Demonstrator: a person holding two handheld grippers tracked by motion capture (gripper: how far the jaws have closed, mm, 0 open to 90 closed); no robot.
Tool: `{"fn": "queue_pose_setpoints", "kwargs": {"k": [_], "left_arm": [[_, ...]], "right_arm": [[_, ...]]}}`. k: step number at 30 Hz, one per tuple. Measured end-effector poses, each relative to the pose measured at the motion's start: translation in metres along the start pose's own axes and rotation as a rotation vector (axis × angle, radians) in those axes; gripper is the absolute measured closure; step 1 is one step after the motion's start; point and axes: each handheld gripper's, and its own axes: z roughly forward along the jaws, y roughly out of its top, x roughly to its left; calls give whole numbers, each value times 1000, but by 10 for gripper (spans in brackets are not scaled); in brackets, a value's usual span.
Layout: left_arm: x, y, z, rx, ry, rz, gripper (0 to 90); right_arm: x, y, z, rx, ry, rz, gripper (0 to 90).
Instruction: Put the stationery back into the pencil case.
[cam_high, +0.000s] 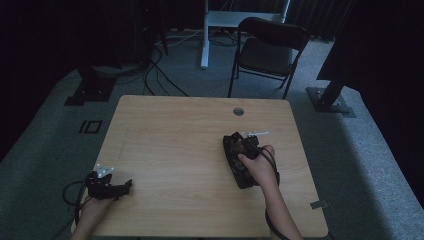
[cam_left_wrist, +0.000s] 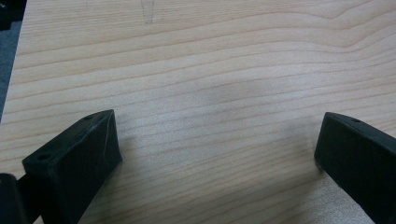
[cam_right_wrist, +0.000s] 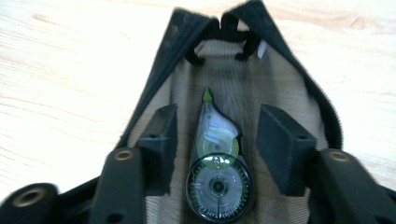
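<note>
A black zip pouch (cam_high: 231, 150) lies open on the right half of the wooden table (cam_high: 175, 135). In the right gripper view its beige mesh lining (cam_right_wrist: 289, 79) is spread wide, and a clear and green correction tape dispenser (cam_right_wrist: 217, 172) lies inside. My right gripper (cam_right_wrist: 218, 123) is open, one jaw on each side of the dispenser, neither touching it. From above, the right gripper (cam_high: 245, 152) sits down in the pouch under the person's hand. My left gripper (cam_high: 126, 187) rests near the table's front left corner, open (cam_left_wrist: 217, 135) over bare wood.
A black folding chair (cam_high: 270, 47) stands beyond the far edge. A round cable hole (cam_high: 238, 111) sits near the table's back edge. Dark stand bases (cam_high: 330, 100) and cables (cam_high: 160, 75) lie on the grey carpet. A white desk leg (cam_high: 205, 35) is farther back.
</note>
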Motion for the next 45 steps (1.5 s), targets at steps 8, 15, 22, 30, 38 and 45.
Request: {"fn": "queue_pose_setpoints", "kwargs": {"k": [8, 15, 22, 30, 38, 45], "left_arm": [[0, 0, 0, 0, 0, 0, 3], [0, 0, 0, 0, 0, 0, 3], [0, 0, 0, 0, 0, 0, 3], [0, 0, 0, 0, 0, 0, 3], [0, 0, 0, 0, 0, 0, 3], [0, 0, 0, -1, 0, 0, 3]], "right_arm": [[-4, 1, -11, -88, 17, -60, 312], [-13, -5, -26, -175, 38, -79, 262], [-20, -12, -41, -260, 73, -68, 224], [-32, -22, -50, -309, 64, -61, 194], [-47, -37, -54, -354, 39, -67, 171], [-64, -53, -60, -360, 19, -48, 170]]}}
